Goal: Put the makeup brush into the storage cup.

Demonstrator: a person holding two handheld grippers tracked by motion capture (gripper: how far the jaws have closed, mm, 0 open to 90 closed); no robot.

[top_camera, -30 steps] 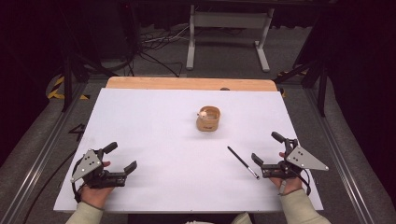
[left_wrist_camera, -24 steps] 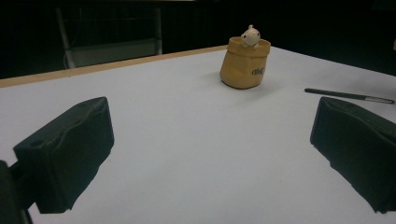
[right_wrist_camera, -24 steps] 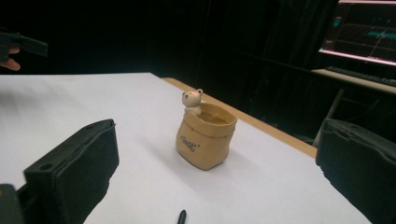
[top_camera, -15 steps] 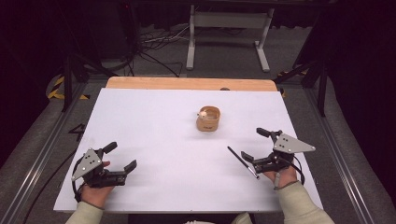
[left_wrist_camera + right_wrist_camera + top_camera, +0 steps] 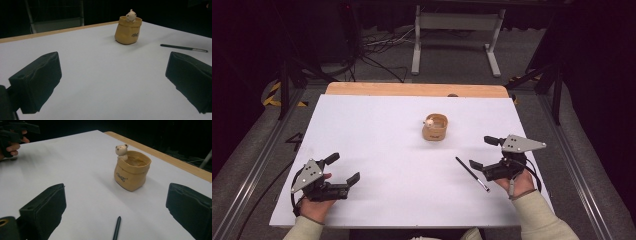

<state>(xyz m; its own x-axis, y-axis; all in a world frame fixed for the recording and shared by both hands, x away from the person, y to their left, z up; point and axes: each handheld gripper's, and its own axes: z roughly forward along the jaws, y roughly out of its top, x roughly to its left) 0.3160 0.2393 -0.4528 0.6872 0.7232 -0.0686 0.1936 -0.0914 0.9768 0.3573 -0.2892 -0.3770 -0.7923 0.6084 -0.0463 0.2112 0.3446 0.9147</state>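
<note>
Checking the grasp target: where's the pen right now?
In the high view the pen lies flat on the white table, right of centre, just left of the open right claw and nearer the person than the tan bear pot.

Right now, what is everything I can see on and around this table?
pot: one, tan, bag-shaped with a small white bear at its rim, upright mid-table
pen: one, black, lying flat on the sheet beside the right gripper
table: one, white sheet on top, bare wood strip along the far edge
metal stand: one, grey, on the floor beyond the table
left gripper: one, black, fingers apart, near-left corner
right gripper: one, black, fingers apart, by the pen
</note>
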